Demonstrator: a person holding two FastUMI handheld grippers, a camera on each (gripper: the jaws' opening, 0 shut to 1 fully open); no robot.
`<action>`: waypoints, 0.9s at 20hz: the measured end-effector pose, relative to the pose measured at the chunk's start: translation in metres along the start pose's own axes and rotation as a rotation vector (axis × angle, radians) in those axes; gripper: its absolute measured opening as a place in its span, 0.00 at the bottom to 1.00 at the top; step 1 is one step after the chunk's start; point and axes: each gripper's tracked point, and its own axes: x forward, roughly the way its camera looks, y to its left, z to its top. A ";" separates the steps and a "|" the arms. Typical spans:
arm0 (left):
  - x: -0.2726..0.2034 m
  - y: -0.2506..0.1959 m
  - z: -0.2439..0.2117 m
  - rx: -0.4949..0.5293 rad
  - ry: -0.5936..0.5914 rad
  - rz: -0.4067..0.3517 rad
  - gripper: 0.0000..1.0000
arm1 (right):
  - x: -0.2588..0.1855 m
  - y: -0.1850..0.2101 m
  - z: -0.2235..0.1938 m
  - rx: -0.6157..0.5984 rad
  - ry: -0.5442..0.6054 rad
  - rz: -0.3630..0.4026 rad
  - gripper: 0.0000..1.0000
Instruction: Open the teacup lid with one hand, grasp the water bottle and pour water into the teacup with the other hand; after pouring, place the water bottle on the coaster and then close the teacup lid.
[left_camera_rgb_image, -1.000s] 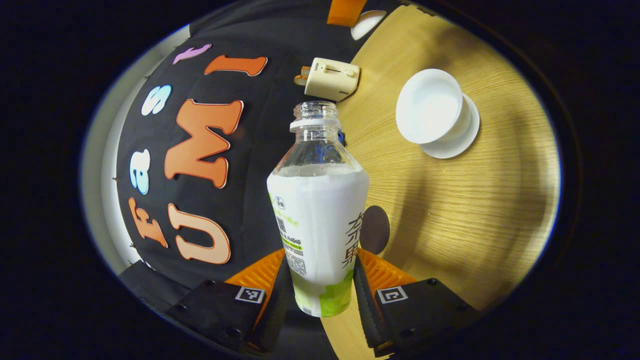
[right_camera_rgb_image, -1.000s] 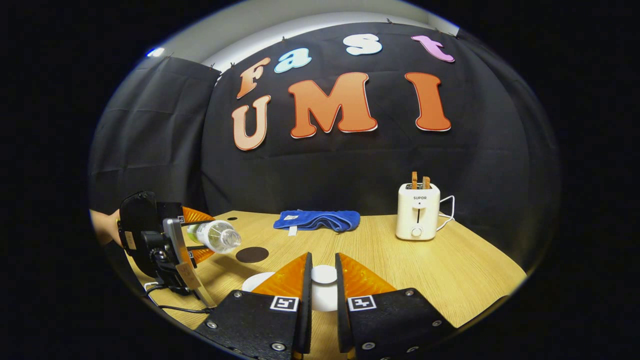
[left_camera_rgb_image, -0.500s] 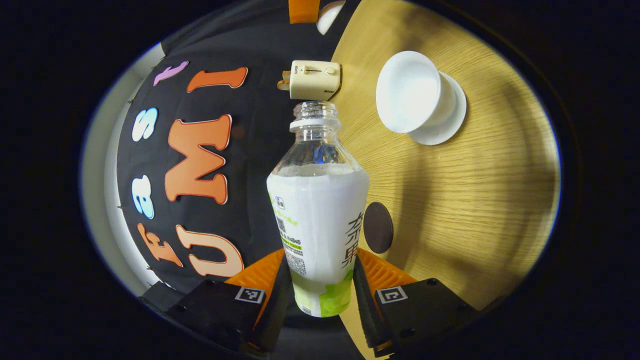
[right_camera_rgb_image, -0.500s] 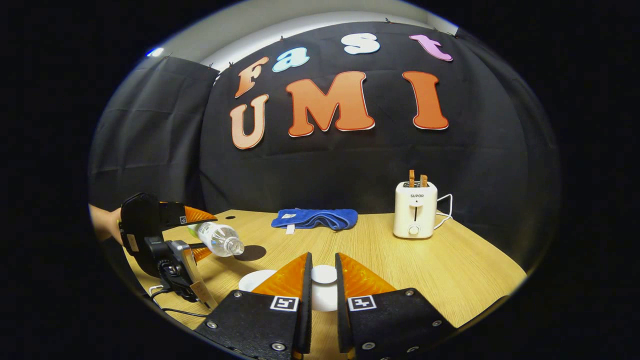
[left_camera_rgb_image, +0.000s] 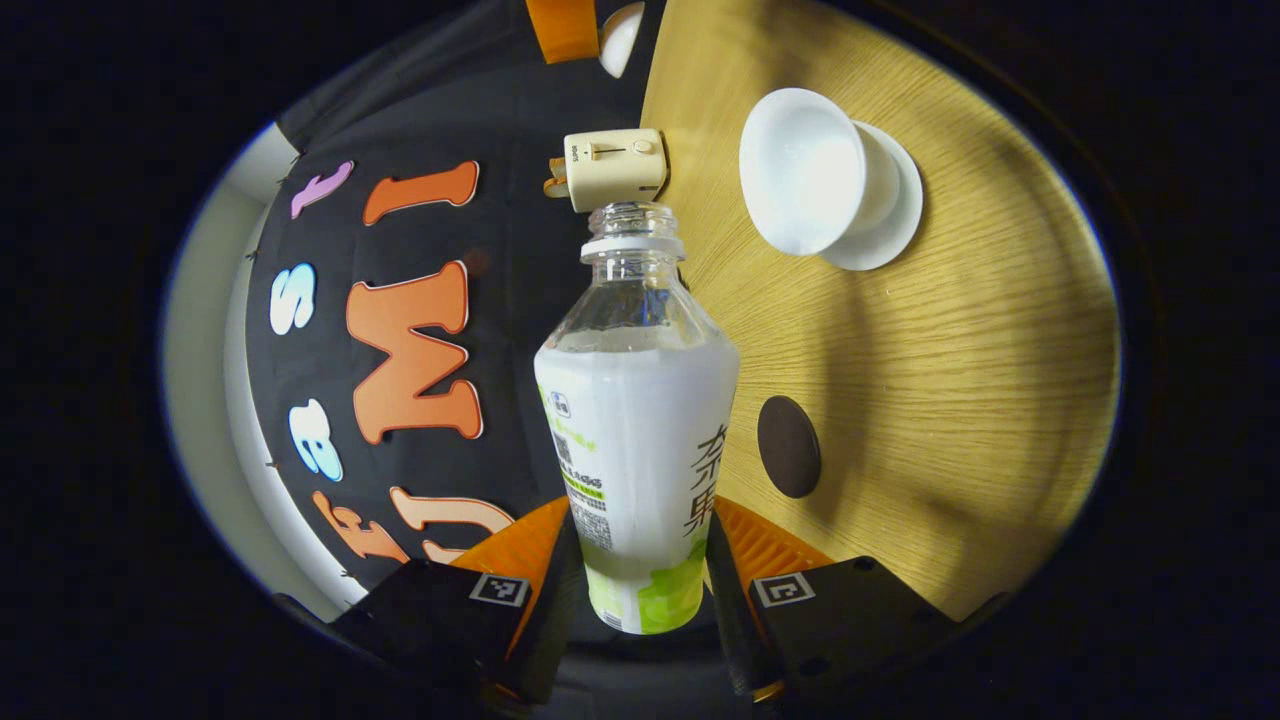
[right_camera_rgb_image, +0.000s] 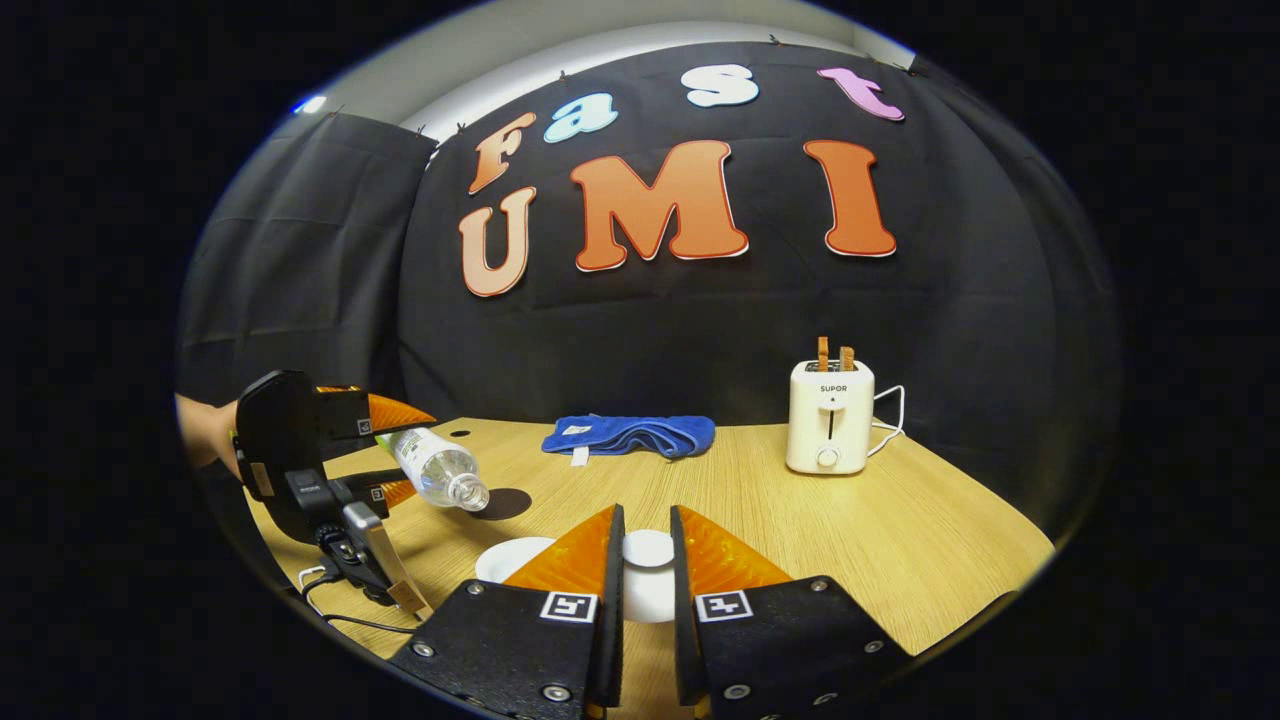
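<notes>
While the right gripper (right_camera_rgb_image: 646, 575) pinches the teacup lid (right_camera_rgb_image: 648, 549) aloft, the left gripper (left_camera_rgb_image: 636, 570) clamps the tilted water bottle (left_camera_rgb_image: 637, 430) short of the open teacup (left_camera_rgb_image: 805, 170). Pouring is in hand; next, bring the mouth over the cup.

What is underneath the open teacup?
The teacup stands on a white saucer, itself on the wooden table. The saucer's centre is covered by the cup.
</notes>
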 end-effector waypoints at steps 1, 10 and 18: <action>0.000 -0.001 0.001 0.006 -0.002 0.002 0.67 | 0.000 0.000 0.000 0.000 0.000 0.002 0.22; 0.002 0.005 -0.001 0.068 -0.006 0.024 0.66 | 0.000 -0.002 -0.001 0.000 0.002 -0.002 0.22; 0.001 0.006 -0.003 0.123 -0.008 0.044 0.66 | -0.001 -0.001 -0.003 -0.001 0.000 0.003 0.22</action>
